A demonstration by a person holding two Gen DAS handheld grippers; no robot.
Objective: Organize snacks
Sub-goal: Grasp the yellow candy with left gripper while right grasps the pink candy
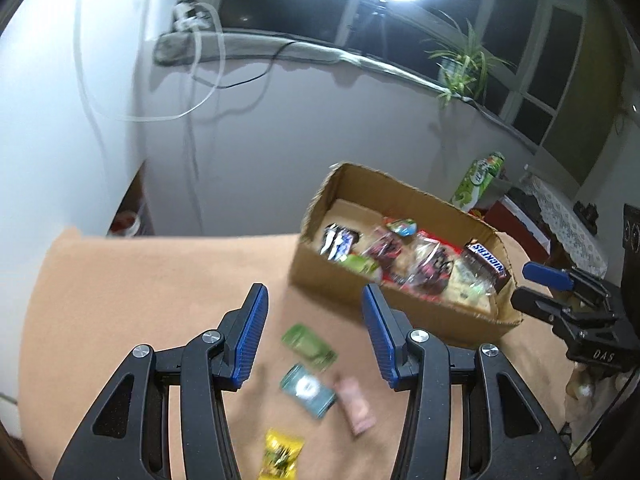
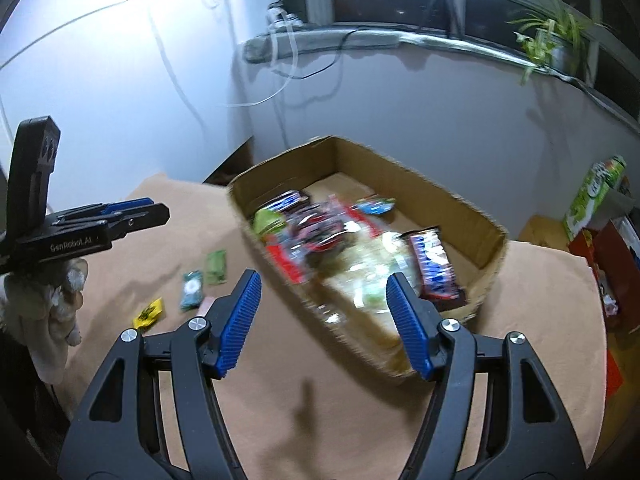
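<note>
An open cardboard box (image 1: pixel 340 284) (image 2: pixel 400 184) stands on the peach-covered table, holding several wrapped snacks, among them a Snickers bar (image 1: pixel 490 266) (image 2: pixel 434 266) at its right end. Loose on the cloth left of the box lie a green packet (image 1: pixel 308 346) (image 2: pixel 216 266), a teal packet (image 1: pixel 306 390) (image 2: pixel 191 290), a pink packet (image 1: pixel 356 408) and a yellow packet (image 1: pixel 280 456) (image 2: pixel 149 312). My left gripper (image 1: pixel 314 292) (image 2: pixel 160 206) hovers open above these packets, holding nothing. My right gripper (image 2: pixel 323 278) (image 1: pixel 519 285) is open and empty over the box's near wall.
A green juice carton (image 1: pixel 480 180) (image 2: pixel 592 200) and red boxes (image 2: pixel 612 264) stand right of the table. A white wall runs behind, with a potted plant (image 1: pixel 460 64) on the windowsill and a bright lamp above. A gloved hand (image 2: pixel 52 304) holds the left gripper.
</note>
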